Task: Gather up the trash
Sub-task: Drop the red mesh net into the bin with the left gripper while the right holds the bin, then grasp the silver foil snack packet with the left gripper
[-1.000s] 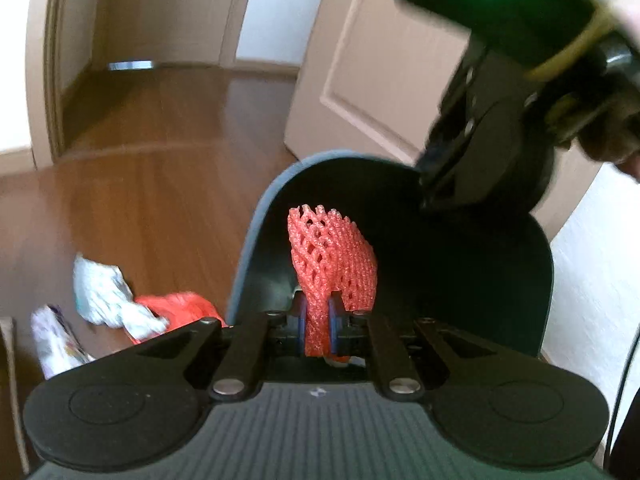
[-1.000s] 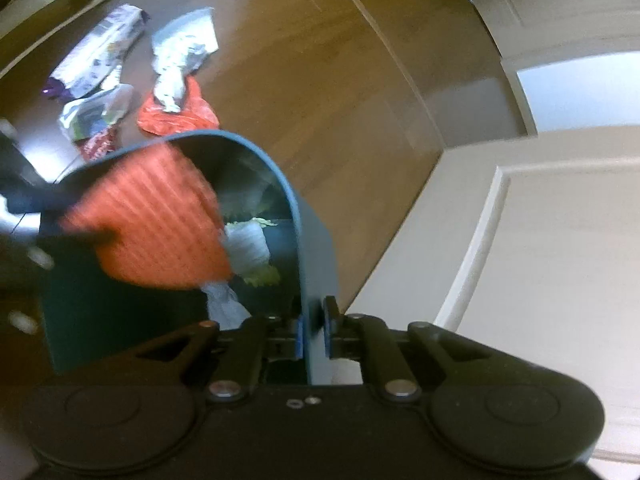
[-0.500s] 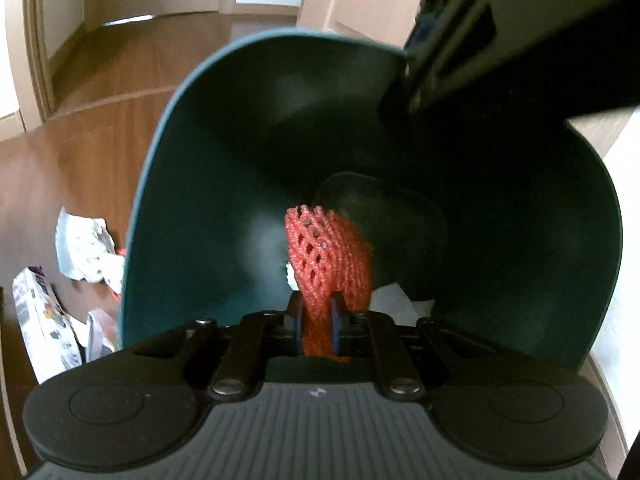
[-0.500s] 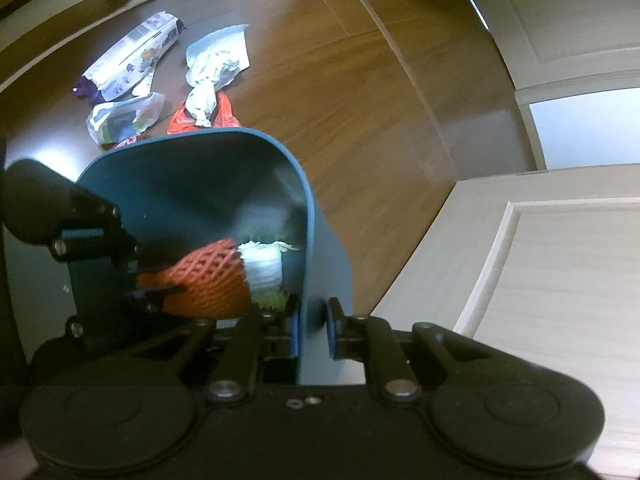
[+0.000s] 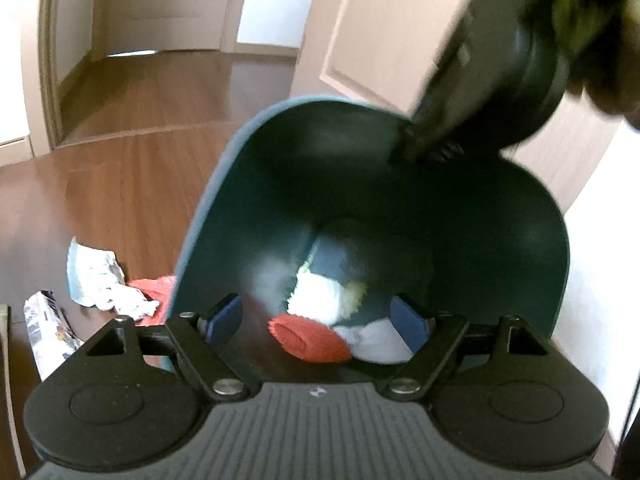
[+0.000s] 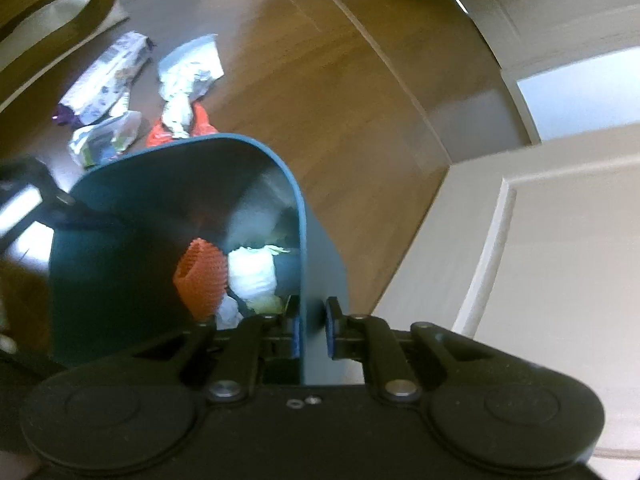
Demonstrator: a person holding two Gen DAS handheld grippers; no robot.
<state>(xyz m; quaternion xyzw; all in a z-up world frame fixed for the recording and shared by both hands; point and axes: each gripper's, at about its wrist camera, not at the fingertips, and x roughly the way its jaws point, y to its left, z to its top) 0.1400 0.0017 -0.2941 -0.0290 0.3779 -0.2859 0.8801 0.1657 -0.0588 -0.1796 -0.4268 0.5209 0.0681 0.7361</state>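
The fingers of the left gripper (image 5: 316, 318) are seen spreading apart over the mouth of a dark teal bin (image 5: 500, 216), their blue pads wide of one another and pressed on nothing. Below and between them, loose inside the bin, a red foam net (image 5: 308, 338) is lying, touched by neither pad. Just beside it a white crumpled wad (image 5: 316, 294) with yellowish bits and a pale sheet (image 5: 380, 342) are piled on the bin's bottom. The fingers of the right gripper (image 6: 312, 330) are closed on the bin's rim wall (image 6: 316, 280), one blue pad inside and one outside, so that the bin is held by its edge. From this side the red net (image 6: 202, 276) is seen deep in the bin, next to the white wad (image 6: 254, 274). Outward on the wooden floor (image 6: 320, 80), well apart from the bin's inside, more trash is left: a crumpled silver wrapper (image 5: 94, 280), a red wrapper (image 5: 154, 288) partly under it and close against the bin's outer wall, and a printed packet (image 5: 48, 334) farther left (a second small packet (image 6: 106, 140) shows only in the right view). The dark blurred mass at the upper right of the left view is probably the right gripper's body. Pale doors and a doorway stand beyond.
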